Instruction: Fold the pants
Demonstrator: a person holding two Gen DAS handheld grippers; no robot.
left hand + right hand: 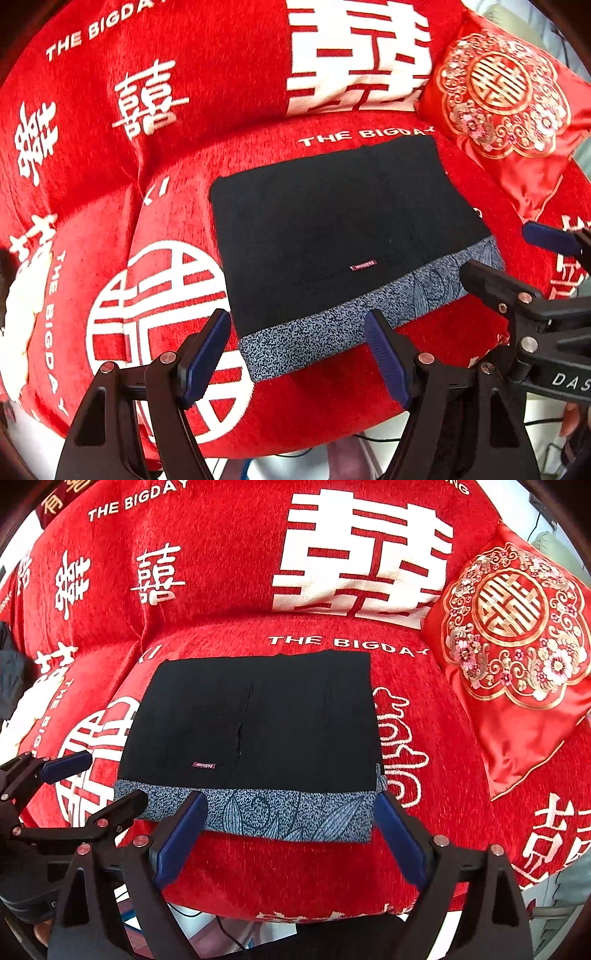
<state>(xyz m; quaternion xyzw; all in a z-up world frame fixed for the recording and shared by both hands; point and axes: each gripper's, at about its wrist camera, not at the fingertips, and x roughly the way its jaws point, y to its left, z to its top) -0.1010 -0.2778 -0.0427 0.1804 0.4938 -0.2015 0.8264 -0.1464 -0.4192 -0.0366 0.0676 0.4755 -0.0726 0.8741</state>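
Black pants (251,720) lie folded square on the red sofa (295,867), so with left gripper (299,354) and right gripper (291,834) released just short of the near waistband, I'd only smooth edges.

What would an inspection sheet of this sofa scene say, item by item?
Surface: red sofa cover with white lettering.
Job's things: black pants folded into a flat rectangle, with a speckled grey band along the near edge and a small label.
Clutter: red embroidered cushion to the right, apart from the pants.
Grippers: left gripper and right gripper both open, holding nothing, near the band.
Cables: dark cable below the sofa edge.
Surroundings: mostly hidden.
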